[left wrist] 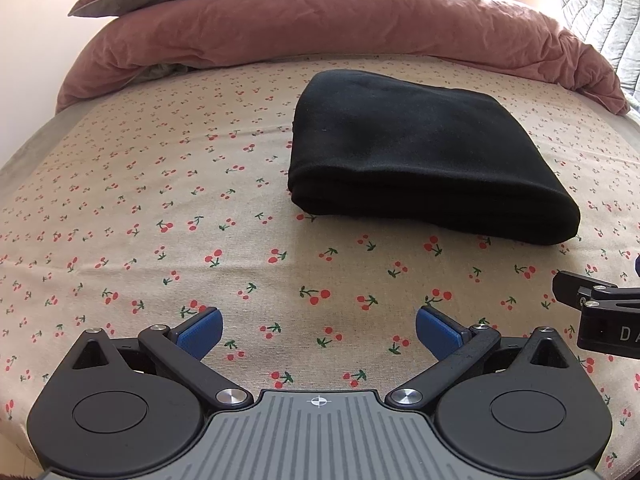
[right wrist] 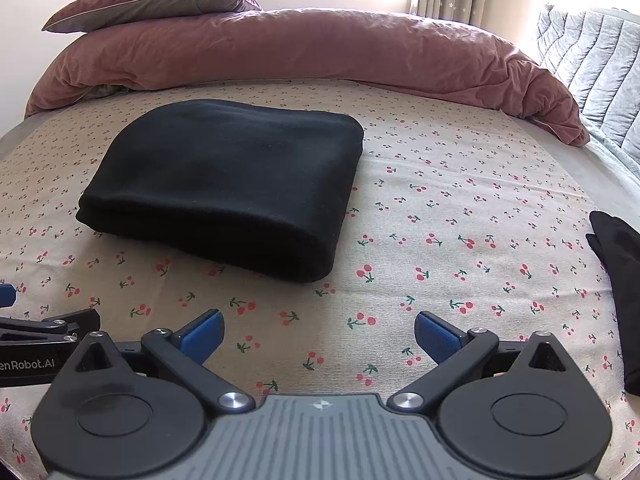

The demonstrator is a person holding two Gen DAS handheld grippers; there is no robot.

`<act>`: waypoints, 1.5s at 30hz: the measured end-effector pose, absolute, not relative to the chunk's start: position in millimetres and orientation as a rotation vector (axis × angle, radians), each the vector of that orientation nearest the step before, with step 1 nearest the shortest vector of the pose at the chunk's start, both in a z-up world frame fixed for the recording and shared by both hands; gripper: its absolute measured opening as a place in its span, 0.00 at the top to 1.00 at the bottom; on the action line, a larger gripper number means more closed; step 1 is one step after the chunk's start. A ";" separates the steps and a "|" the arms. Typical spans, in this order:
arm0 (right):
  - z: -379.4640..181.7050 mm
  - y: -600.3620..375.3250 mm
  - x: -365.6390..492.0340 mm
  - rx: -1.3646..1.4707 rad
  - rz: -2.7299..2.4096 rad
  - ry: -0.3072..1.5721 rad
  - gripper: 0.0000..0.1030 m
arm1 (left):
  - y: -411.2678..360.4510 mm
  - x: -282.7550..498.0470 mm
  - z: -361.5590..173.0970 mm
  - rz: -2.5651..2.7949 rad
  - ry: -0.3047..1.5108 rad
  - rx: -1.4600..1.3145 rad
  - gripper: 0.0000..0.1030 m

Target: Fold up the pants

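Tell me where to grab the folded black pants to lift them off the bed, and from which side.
Likely best: pinch the near rounded fold edge of the folded black pants, coming in low from the front. The layers seem stacked there, so one pinch should catch them all. The right gripper and left gripper both hang open above the cherry-print sheet.

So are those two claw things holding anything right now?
No. Both the left gripper and right gripper are open and empty; the folded black pants lie untouched.
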State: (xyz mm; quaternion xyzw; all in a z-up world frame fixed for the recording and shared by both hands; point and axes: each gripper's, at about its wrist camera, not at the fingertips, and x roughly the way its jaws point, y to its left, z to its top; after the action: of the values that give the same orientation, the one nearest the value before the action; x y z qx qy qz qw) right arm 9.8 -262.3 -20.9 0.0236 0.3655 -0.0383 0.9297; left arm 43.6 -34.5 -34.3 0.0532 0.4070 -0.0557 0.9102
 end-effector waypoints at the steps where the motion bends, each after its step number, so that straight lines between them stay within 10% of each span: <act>1: -20.9 -262.2 10.2 0.049 -0.077 0.750 0.02 | -34.3 43.6 -34.2 -0.115 0.839 0.109 0.00; 45: -21.4 -255.6 11.6 0.049 -0.071 0.755 0.02 | -34.1 44.9 -37.7 -0.126 0.858 0.102 0.00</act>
State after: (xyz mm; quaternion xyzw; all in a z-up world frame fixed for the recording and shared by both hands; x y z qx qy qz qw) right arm 11.6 -255.6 -21.4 0.0238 0.3686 -0.0346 0.9286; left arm 44.9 -34.1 -37.7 0.0495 0.4153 -0.0609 0.9063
